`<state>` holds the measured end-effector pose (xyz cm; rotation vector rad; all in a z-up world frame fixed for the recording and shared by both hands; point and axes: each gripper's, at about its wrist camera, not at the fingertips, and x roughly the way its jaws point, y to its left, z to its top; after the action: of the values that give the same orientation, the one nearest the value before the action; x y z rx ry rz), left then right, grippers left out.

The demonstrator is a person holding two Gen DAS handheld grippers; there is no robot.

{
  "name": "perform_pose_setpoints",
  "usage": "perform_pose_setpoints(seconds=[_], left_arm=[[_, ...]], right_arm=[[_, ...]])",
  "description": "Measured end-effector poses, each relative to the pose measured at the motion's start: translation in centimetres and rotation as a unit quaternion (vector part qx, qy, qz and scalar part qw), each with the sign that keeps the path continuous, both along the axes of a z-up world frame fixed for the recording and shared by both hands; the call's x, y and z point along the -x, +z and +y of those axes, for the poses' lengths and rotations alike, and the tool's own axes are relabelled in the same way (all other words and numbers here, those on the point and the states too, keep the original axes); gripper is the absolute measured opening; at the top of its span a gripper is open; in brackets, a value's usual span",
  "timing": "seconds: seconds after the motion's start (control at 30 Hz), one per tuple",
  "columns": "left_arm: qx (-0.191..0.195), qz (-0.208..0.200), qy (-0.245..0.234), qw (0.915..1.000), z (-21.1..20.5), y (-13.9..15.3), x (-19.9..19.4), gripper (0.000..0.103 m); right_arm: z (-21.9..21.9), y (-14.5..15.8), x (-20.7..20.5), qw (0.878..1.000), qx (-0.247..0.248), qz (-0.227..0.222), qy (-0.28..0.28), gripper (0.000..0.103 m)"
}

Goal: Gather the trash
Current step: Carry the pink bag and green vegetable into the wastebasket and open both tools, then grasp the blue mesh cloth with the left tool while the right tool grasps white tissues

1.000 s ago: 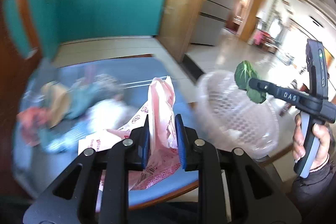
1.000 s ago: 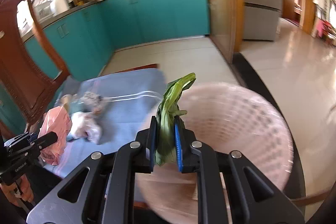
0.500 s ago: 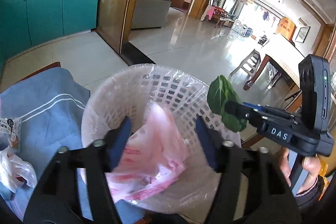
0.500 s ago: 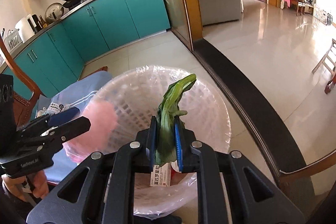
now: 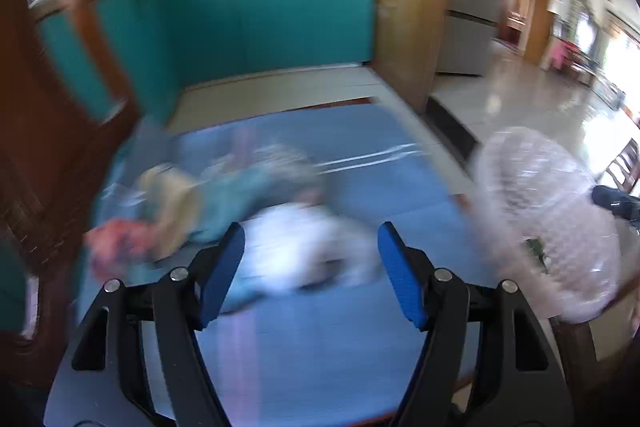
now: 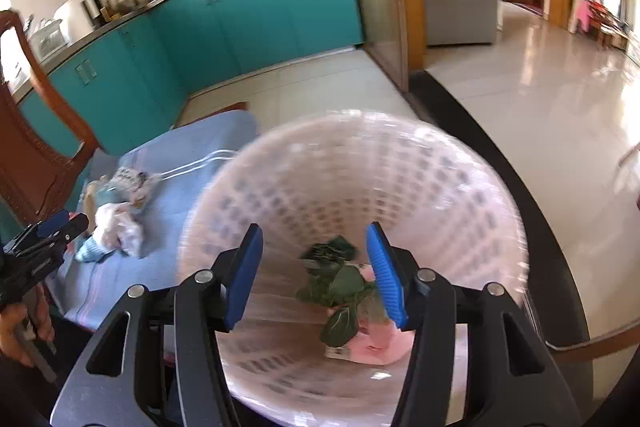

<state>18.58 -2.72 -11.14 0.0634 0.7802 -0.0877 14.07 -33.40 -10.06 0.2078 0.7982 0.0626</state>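
Right gripper [image 6: 314, 269] jaws opening, nothing between them, over the white perforated plastic basket [image 6: 460, 187]; green leafy vegetable scrap [image 6: 336, 287] and pink plastic bag [image 6: 380, 343] lie at its bottom. Left gripper [image 5: 310, 273] also opening, empty, over the blurred heap of wrappers [image 5: 208, 203] on the blue cloth [image 5: 340, 347].

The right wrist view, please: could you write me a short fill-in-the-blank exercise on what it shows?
1. The green vegetable leaf lies inside the white plastic ____.
2. The pink plastic bag lies ____ the leaf.
3. The remaining trash pile sits on a ____ cloth.
4. Between the right gripper pads there is ____.

Missing words: basket; under; blue; nothing
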Motion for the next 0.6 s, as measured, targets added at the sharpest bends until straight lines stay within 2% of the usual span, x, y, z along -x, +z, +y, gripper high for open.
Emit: perform_pose_setpoints(seconds=[0.07, 0.13, 0.2, 0.27, 0.33, 0.4, 0.43, 0.5, 0.57, 0.6], left_arm=[[0.007, 0.035, -0.009, 0.9993, 3.0, -1.5, -1.1, 0.078], [-0.007, 0.051, -0.015, 0.9986, 5.3, -3.4, -1.9, 0.078], [-0.010, 0.072, -0.028, 0.9970, 6.4, -5.0, -2.5, 0.078], [-0.001, 0.085, -0.041, 0.9955, 7.0, -5.8, -2.8, 0.078], [-0.002, 0.097, -0.047, 0.9941, 7.1, -6.7, -2.6, 0.077], [-0.018, 0.098, -0.051, 0.9938, 6.6, -7.4, -2.4, 0.061], [-0.028, 0.097, -0.047, 0.9937, 6.6, -7.6, -2.2, 0.056], [-0.034, 0.096, -0.040, 0.9940, 6.9, -7.8, -1.9, 0.039], [-0.010, 0.098, -0.039, 0.9944, 7.6, -7.7, -1.1, 0.035], [0.024, 0.098, -0.046, 0.9938, 8.1, -7.5, -0.5, 0.034]], right_arm=[[2.1, 0.3, -0.8, 0.999, -0.011, 0.000, 0.031, 0.054], [4.5, 0.5, -1.6, 0.998, -0.023, 0.000, 0.066, 0.057], [8.0, 0.6, -2.7, 0.994, -0.021, -0.001, 0.107, 0.067], [12.0, 0.1, -4.1, 0.988, -0.013, 0.001, 0.153, 0.074], [15.5, -0.7, -5.5, 0.982, -0.009, 0.011, 0.189, 0.074], [18.6, -1.5, -7.1, 0.976, -0.015, 0.026, 0.217, 0.075], [20.1, -2.0, -8.0, 0.973, -0.018, 0.035, 0.227, 0.075], [22.8, -3.0, -9.5, 0.970, -0.013, 0.051, 0.237, 0.076], [25.1, -4.2, -10.8, 0.969, 0.000, 0.071, 0.238, 0.076], [25.8, -4.7, -10.9, 0.968, 0.005, 0.079, 0.239, 0.076]])
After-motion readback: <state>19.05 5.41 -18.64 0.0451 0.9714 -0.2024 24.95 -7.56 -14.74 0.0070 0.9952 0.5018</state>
